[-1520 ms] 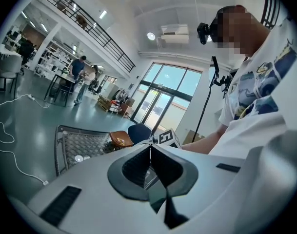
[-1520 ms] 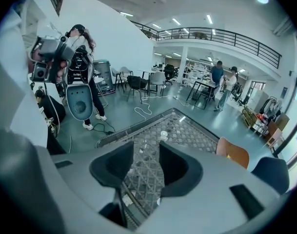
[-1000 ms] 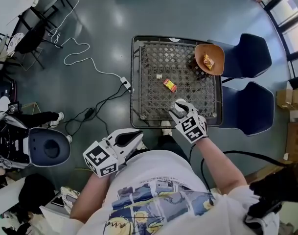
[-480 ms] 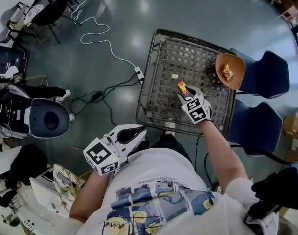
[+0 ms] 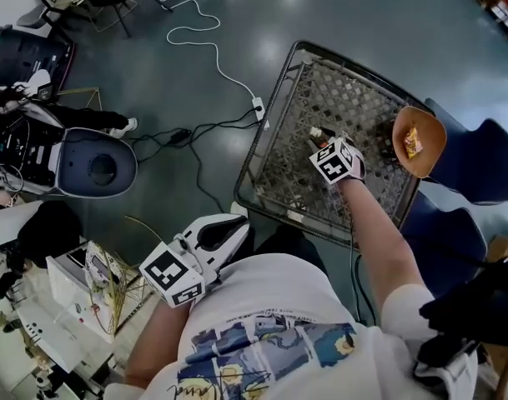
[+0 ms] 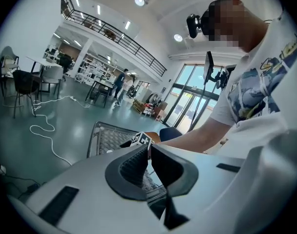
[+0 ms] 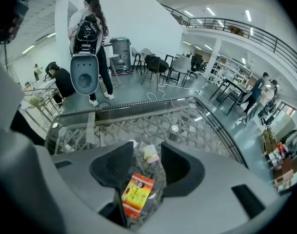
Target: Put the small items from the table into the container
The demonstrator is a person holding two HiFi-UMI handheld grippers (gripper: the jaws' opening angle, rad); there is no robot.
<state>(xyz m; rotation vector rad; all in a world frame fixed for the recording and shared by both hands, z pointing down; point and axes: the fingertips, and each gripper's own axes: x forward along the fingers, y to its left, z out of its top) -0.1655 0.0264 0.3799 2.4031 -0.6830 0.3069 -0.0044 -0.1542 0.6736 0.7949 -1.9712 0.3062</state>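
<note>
A red and yellow packet lies on the glass-topped lattice table, with a small white item just beyond it. My right gripper hangs open over the table's middle. Its jaws stand either side of the packet without pressing on it. An orange bowl with a yellow snack in it sits at the table's right edge. My left gripper stays shut and empty near my body, off the table.
Blue chairs stand right of the table. A white cable and a power strip lie on the floor to the left, near a round grey seat. A person with a backpack stands beyond the table.
My right gripper has moved forward from the table's near edge to its middle and come down over the packet, still open. The left gripper has stayed near my body, shut.
</note>
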